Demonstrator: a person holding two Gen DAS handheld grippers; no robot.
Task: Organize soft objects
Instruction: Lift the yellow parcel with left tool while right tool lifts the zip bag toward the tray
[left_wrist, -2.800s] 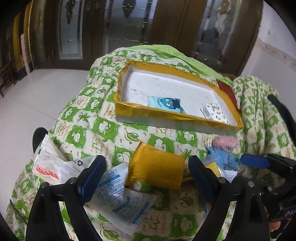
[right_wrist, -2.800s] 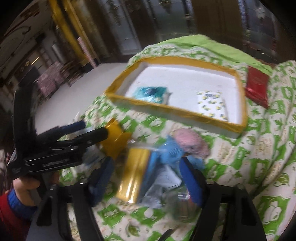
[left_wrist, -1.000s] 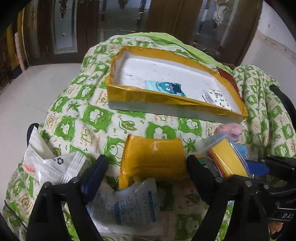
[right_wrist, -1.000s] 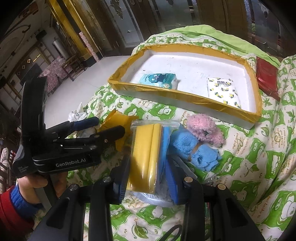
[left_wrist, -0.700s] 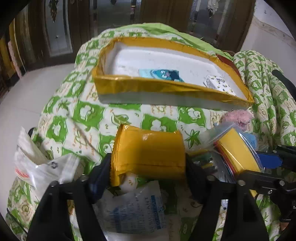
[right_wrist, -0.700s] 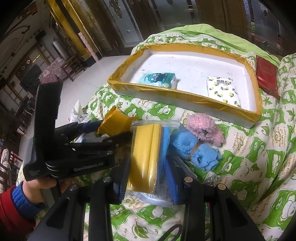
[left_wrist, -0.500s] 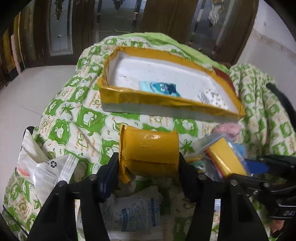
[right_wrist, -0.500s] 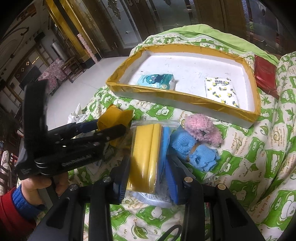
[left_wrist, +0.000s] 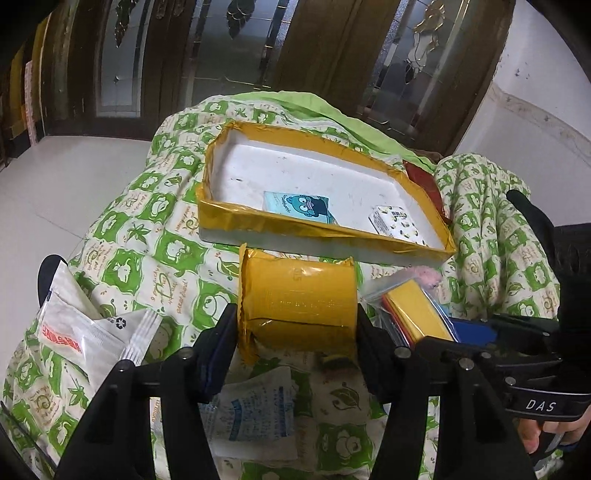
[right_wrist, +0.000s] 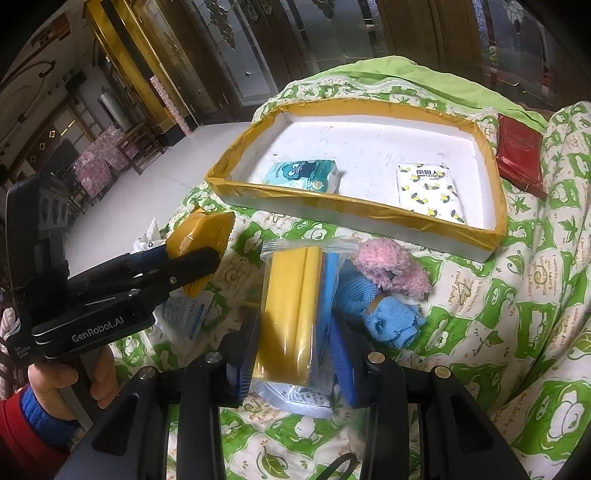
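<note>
My left gripper (left_wrist: 295, 343) is shut on a yellow tissue pack (left_wrist: 297, 299), held just above the green-patterned quilt; the same yellow tissue pack (right_wrist: 201, 236) shows in the right wrist view. My right gripper (right_wrist: 293, 350) is shut on a clear zip bag of yellow and blue sponges (right_wrist: 295, 302), and that bag (left_wrist: 413, 314) stands to the right of the left gripper. Beyond both lies a yellow-taped white tray (left_wrist: 321, 229) holding a blue cartoon tissue pack (left_wrist: 297, 205) and a bee-print tissue pack (right_wrist: 428, 192). A pink fluffy cloth (right_wrist: 388, 271) and a blue knitted cloth (right_wrist: 384, 317) lie before the tray (right_wrist: 354, 214).
White desiccant sachets (left_wrist: 255, 410) and a white plastic packet (left_wrist: 85, 332) lie on the quilt (left_wrist: 147, 258) at the near left. A red packet (right_wrist: 521, 151) rests beyond the tray's right end. A hand in a red sleeve (right_wrist: 55, 387) holds the left gripper. The quilt drops to a tiled floor (left_wrist: 44, 177) at left.
My left gripper's jaws closed onto the yellow tissue pack and lifted it slightly off the quilt. The right gripper stayed still, holding the sponge bag.
</note>
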